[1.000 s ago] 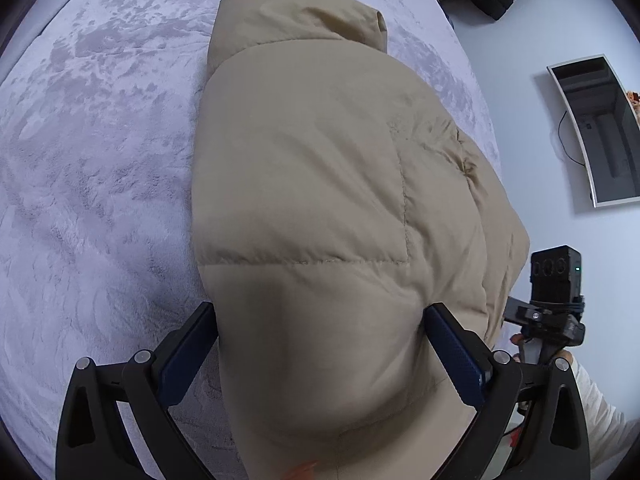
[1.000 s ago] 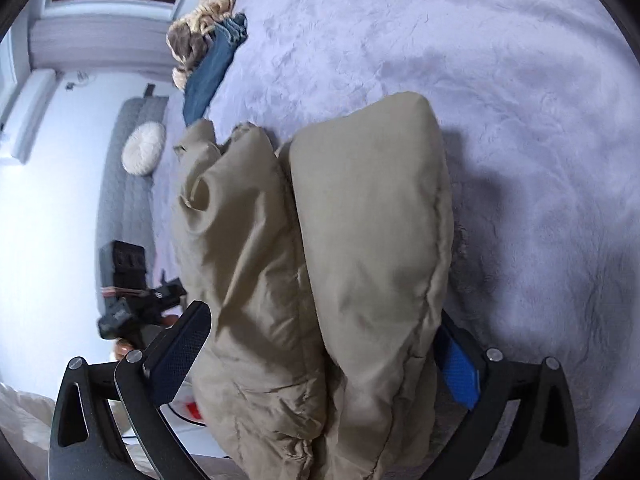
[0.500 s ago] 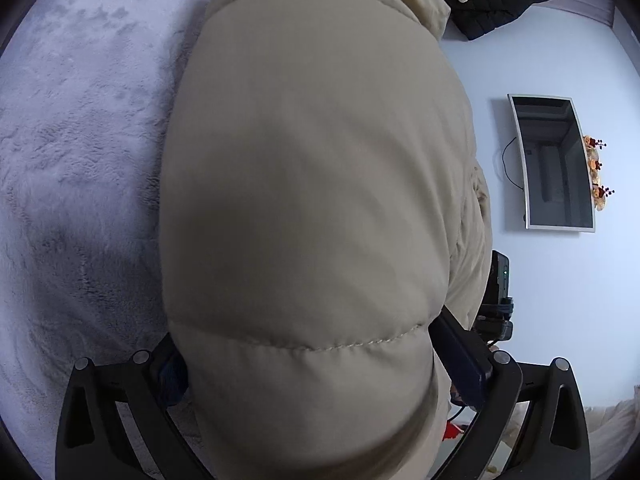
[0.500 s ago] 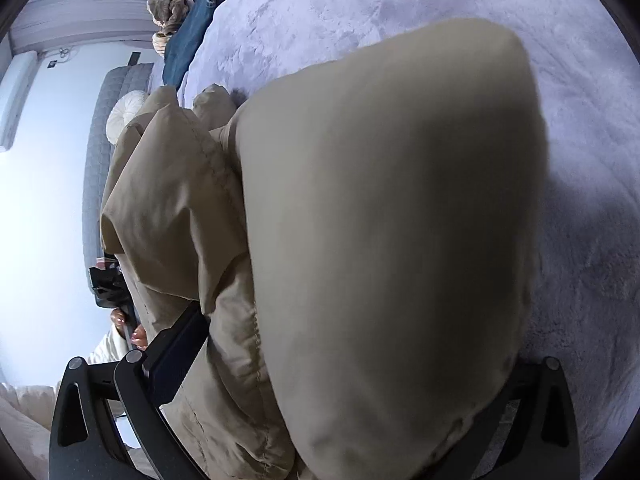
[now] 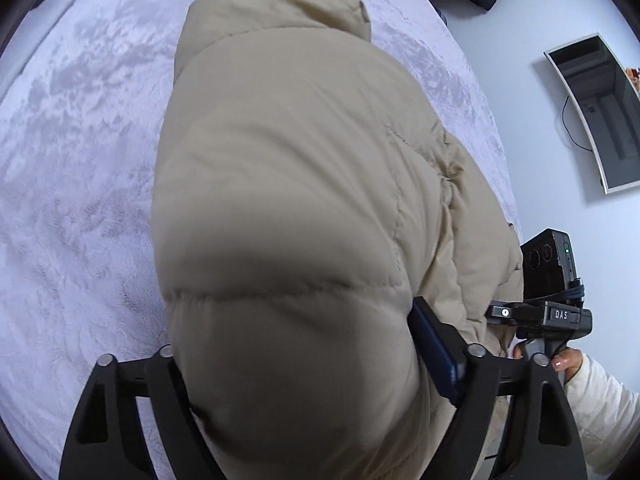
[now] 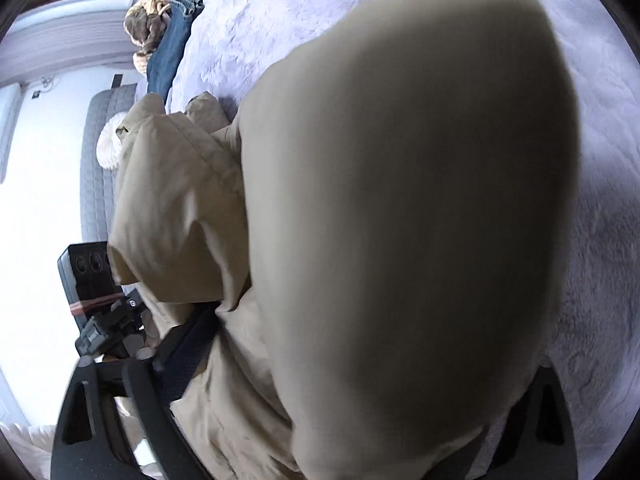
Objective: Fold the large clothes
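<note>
The beige puffer jacket (image 5: 288, 200) looks already folded into a thick bundle on the lilac blanket (image 5: 72, 168); the left gripper (image 5: 304, 364) and the right gripper (image 6: 360, 380), at 6 o'clock in their views, each clamp one end; judging by this, only setting it down and releasing remain.

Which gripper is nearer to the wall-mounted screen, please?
Right. In the left wrist view the right gripper sits between the left gripper and the wall-mounted screen. Both clamp the beige puffer jacket, the left one farther away.

Beige puffer jacket (image 6: 400, 220) bulges close and blurred, hiding one finger of each gripper; its lower part is cut off.
</note>
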Demonstrator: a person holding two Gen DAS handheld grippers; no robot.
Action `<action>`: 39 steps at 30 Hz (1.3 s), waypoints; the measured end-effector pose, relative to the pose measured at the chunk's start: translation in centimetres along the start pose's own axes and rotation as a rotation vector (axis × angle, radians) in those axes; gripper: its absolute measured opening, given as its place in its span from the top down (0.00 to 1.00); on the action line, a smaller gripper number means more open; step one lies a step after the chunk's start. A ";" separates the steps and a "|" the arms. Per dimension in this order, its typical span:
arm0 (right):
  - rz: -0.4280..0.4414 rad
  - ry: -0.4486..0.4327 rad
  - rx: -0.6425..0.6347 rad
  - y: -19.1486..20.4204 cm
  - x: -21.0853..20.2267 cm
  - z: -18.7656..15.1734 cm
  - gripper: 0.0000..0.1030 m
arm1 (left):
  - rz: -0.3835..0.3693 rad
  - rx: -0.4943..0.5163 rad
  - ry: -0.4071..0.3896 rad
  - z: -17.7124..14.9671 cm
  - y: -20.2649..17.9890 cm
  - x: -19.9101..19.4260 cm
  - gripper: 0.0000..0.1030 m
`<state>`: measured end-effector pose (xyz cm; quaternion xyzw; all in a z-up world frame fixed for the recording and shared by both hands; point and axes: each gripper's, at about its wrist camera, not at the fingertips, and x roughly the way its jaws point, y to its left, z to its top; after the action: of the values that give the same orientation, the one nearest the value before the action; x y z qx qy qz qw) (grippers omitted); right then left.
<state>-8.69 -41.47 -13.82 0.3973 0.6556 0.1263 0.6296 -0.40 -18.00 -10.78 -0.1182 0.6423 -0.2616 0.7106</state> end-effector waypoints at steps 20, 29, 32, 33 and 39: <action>0.063 -0.123 -0.078 13.8 5.2 1.9 0.57 | -0.017 0.089 -0.135 6.1 8.3 -11.3 0.24; 0.062 -0.099 -0.164 23.4 15.4 7.9 0.57 | 0.053 -0.010 -0.221 10.6 21.0 -15.9 0.24; 0.023 -0.082 -0.187 24.3 18.1 9.8 0.57 | 0.099 -0.056 -0.228 11.5 24.3 -15.0 0.23; 0.002 -0.076 -0.186 24.4 18.9 10.1 0.57 | 0.114 -0.074 -0.219 11.4 25.5 -14.3 0.23; -0.159 -0.108 -0.148 25.3 19.2 9.8 0.45 | 0.129 -0.159 -0.198 10.9 28.9 -12.1 0.16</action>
<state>11.66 -15.22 -12.67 0.3029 0.6389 0.1022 0.6997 16.10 10.66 -13.42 -0.1578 0.5941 -0.1507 0.7742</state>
